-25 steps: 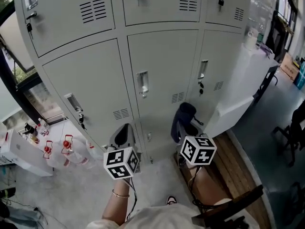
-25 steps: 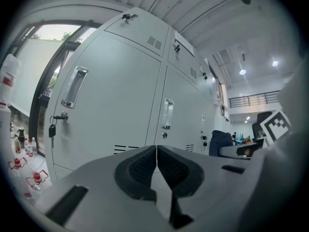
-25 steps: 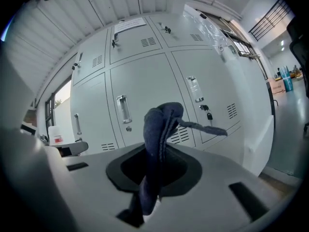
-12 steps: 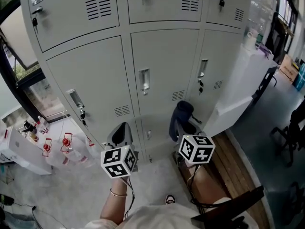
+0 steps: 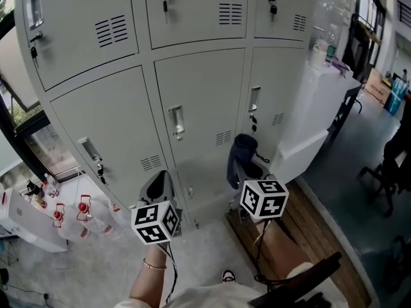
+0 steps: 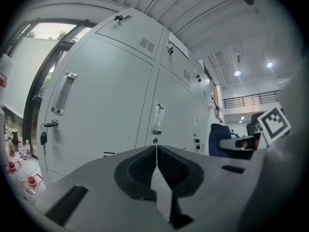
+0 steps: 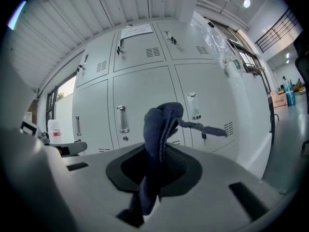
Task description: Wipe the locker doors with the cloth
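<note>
The right gripper is clamped on the cloth, a soft dark-blue rag bunched into a thick fold that stands up well past the jaw tips, with 1 thin tail flung to the right. Gripping it low like this probably lets fabric, not hard plastic, meet the paint. In the head view the cloth hangs near the lower part of the locker doors, at the seam between the middle and right columns. Whether it touches the metal cannot be told, so wiping looks about to start rather than under way. The left gripper has its 2 jaws pressed together on nothing, the dark ribbed pads meeting at a hairline seam. It is held low before the left column, likely idle while the other works. The doors are flat rectangles of smooth pale-grey painted sheet steel, each with a small block of louvre slots and a recessed bright-metal handle. Keys dangle from some locks, which a wiping stroke could catch.
</note>
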The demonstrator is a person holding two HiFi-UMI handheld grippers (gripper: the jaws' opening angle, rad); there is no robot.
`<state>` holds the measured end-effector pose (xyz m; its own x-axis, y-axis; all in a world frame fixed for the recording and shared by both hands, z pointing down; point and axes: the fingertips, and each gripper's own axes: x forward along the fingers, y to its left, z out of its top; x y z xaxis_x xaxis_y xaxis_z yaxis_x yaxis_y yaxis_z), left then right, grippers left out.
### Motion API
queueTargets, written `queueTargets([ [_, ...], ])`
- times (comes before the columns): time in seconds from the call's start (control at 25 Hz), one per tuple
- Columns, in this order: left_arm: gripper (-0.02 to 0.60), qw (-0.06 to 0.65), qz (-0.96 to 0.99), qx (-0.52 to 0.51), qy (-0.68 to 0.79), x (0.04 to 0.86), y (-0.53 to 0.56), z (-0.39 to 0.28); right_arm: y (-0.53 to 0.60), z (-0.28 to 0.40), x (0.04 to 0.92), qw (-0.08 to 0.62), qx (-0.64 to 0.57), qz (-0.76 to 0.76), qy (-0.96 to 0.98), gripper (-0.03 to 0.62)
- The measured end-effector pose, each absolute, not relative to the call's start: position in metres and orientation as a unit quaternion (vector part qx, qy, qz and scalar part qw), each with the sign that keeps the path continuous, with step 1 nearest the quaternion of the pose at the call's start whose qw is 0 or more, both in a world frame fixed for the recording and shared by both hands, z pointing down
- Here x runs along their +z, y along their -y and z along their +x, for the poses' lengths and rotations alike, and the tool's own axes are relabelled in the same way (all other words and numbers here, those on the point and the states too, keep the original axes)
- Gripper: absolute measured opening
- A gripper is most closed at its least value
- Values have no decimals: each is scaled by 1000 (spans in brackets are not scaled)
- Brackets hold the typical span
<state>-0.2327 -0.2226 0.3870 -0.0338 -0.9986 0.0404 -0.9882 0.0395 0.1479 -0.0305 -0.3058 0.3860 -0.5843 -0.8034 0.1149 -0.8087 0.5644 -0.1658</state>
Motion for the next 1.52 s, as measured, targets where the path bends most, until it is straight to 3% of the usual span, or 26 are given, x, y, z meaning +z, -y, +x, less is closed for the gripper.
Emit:
queueTargets([
  [0.32, 9, 37, 690, -54, 721, 340, 261, -214, 337, -29, 322, -2, 65, 425, 903, 44],
  [0.88, 9, -1, 666, -63, 743, 256, 262, -244, 325, -133, 212, -40, -13, 318, 947, 44],
  [1.52, 9, -18, 647, -66, 760, 224, 258, -285, 326, -213, 181, -24, -45, 263, 964, 44],
])
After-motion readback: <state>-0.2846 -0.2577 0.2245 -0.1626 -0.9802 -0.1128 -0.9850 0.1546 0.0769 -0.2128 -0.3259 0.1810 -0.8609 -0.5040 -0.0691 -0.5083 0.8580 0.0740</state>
